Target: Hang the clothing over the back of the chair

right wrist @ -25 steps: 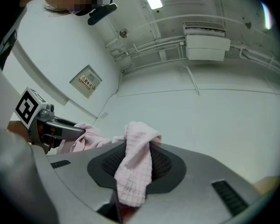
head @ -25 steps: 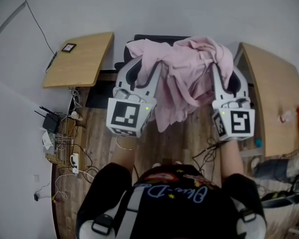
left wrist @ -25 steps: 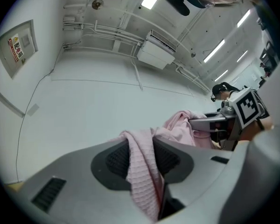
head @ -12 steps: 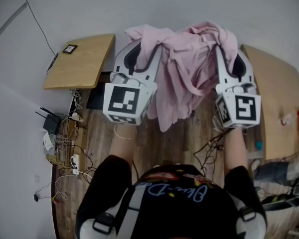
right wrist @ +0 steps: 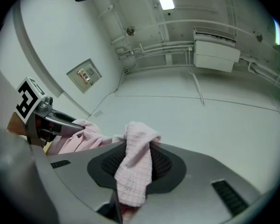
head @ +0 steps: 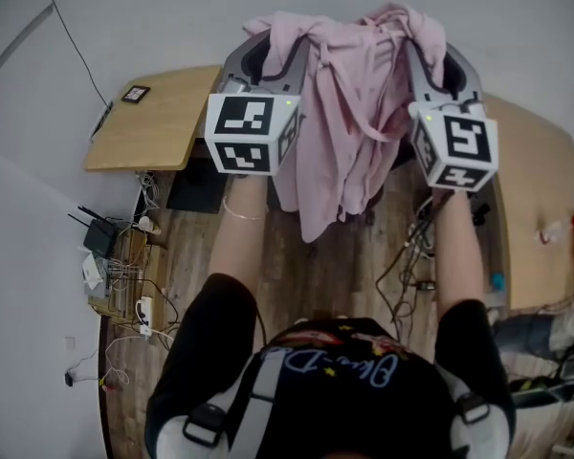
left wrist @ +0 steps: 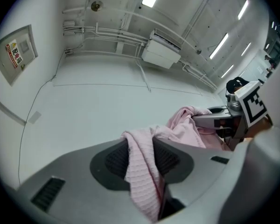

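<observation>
A pink waffle-knit garment (head: 349, 132) hangs bunched between my two grippers, its loose end dangling toward the wooden floor. My left gripper (head: 268, 44) is shut on one edge of the garment (left wrist: 142, 171), which is pinched between its dark pads. My right gripper (head: 430, 48) is shut on the other edge (right wrist: 135, 171). Both are held high and tilted upward, facing the white wall. Each gripper view shows the other gripper: the right one (left wrist: 224, 120) and the left one (right wrist: 56, 120). The chair back is hidden behind the cloth.
A wooden desk (head: 153, 113) stands at the left and another (head: 536, 208) at the right. A dark shape (head: 196, 189) lies under the left desk's edge. Cables (head: 411, 266) trail on the floor, with a router and power strip (head: 105, 247) by the left wall.
Both grippers have risen and moved toward the wall, carrying the pink garment up. The dark chair back seen a second ago is now covered by the cloth.
</observation>
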The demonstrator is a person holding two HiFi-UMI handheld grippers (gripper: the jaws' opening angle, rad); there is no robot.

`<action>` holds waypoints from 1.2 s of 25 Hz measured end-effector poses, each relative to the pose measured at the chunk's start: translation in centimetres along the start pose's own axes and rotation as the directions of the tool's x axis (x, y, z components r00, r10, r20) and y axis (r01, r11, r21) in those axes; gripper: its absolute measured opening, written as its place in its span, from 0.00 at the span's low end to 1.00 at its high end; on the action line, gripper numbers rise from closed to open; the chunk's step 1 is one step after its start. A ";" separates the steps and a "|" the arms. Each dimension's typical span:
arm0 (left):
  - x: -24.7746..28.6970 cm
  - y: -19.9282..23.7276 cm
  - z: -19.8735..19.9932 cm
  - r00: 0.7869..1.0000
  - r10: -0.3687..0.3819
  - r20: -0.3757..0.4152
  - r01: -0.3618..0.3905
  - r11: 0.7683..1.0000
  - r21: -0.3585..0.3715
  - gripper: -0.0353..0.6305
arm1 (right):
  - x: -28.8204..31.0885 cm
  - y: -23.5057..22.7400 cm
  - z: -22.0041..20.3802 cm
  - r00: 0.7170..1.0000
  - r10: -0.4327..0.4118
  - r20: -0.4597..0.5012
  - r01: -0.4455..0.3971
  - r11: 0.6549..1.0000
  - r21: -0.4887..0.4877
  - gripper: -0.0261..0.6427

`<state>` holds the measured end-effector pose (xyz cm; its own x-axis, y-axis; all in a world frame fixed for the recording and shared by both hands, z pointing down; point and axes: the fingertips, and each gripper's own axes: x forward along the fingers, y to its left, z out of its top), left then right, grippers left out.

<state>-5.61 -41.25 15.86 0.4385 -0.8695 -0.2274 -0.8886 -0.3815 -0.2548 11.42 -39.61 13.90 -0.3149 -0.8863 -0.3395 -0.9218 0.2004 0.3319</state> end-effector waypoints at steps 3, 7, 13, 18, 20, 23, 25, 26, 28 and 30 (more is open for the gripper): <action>2.3 1.1 -2.9 0.995 -0.005 -0.097 0.005 1.000 0.008 0.24 | 3.3 -0.1 -3.2 0.995 0.016 -0.100 -0.018 1.000 -0.024 0.17; 3.2 1.0 -6.4 0.983 -0.012 -0.182 0.015 1.000 0.015 0.24 | 4.4 0.3 -7.4 0.979 0.033 -0.203 -0.046 0.997 -0.057 0.17; 3.9 1.1 -9.1 0.970 -0.032 -0.239 0.031 0.999 -0.010 0.26 | 5.1 0.2 -11.5 0.951 0.057 -0.304 -0.085 0.993 -0.079 0.17; 3.6 1.4 -9.5 0.970 -0.032 -0.242 0.030 0.999 -0.012 0.28 | 4.9 0.4 -12.2 0.944 0.058 -0.324 -0.090 0.992 -0.084 0.17; 3.5 1.9 -9.5 0.970 -0.025 -0.244 0.021 1.000 -0.019 0.34 | 5.0 0.4 -12.5 0.939 0.079 -0.335 -0.108 0.992 -0.069 0.18; 3.4 2.3 -9.9 0.965 -0.025 -0.262 0.015 0.999 -0.040 0.39 | 5.3 -0.5 -13.3 0.935 0.098 -0.341 -0.121 0.991 -0.048 0.22; 3.2 2.6 -10.1 0.962 -0.026 -0.271 0.011 0.998 -0.056 0.42 | 5.4 -1.2 -13.4 0.932 0.094 -0.349 -0.116 0.992 -0.042 0.28; 3.0 2.8 -10.1 0.961 -0.028 -0.274 0.011 0.998 -0.063 0.44 | 5.3 -1.4 -13.4 0.931 0.091 -0.354 -0.112 0.993 -0.040 0.30; 2.6 2.8 -10.1 0.961 -0.032 -0.275 0.014 0.998 -0.068 0.44 | 5.1 -1.6 -13.3 0.930 0.083 -0.359 -0.105 0.994 -0.041 0.32; 2.2 2.9 -10.0 0.961 -0.029 -0.274 0.012 0.998 -0.064 0.44 | 5.0 -1.7 -13.1 0.933 0.075 -0.353 -0.097 0.994 -0.044 0.32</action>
<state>-8.52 -47.44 24.02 0.4107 -0.9106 0.0464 -0.8898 -0.4114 -0.1973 14.36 -49.86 23.22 -0.2832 -0.9589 0.0188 -0.8760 0.2666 0.4019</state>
